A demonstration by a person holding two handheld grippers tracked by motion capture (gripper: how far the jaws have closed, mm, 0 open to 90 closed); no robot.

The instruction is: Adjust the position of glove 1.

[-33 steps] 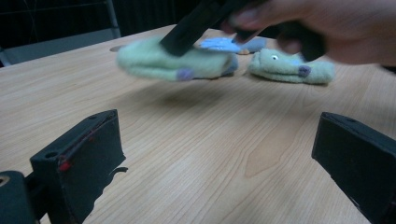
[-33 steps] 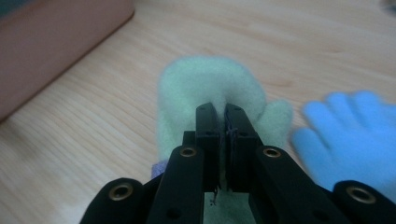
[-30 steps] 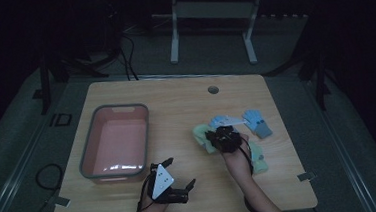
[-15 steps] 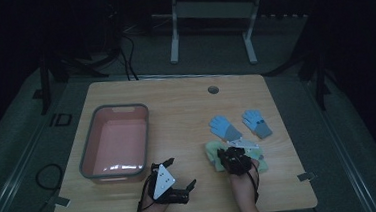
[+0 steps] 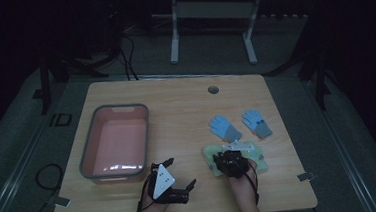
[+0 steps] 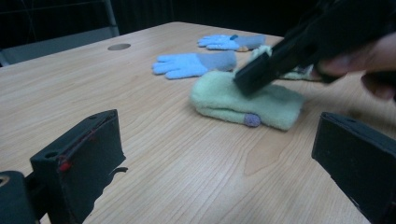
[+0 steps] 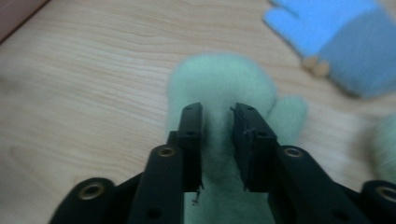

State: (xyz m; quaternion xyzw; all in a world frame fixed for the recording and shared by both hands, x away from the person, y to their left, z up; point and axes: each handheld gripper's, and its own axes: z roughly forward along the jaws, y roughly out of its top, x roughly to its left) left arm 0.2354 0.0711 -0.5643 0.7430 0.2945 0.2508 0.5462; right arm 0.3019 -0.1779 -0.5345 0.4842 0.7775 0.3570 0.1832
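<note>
Pink bin (image 5: pixel 115 143) sits far left, well apart from the work. Next comes my left claw (image 5: pixel 173 179), jaws spread wide and holding nothing, near the table's front edge; in its own view the green mitten (image 6: pixel 245 100) lies ahead of it with its long axis across. My right claw (image 7: pixel 217 140) is the nearer one: it rests right on that mitten (image 7: pixel 219 84), which runs straight out from between the jaws, its rounded tip pointing away from me. The jaws have just been easing apart, with the fleece between them but, as far as I can judge, no longer pinched. Two blue gloves (image 5: pixel 225 127) lie beyond, toward the right
</note>
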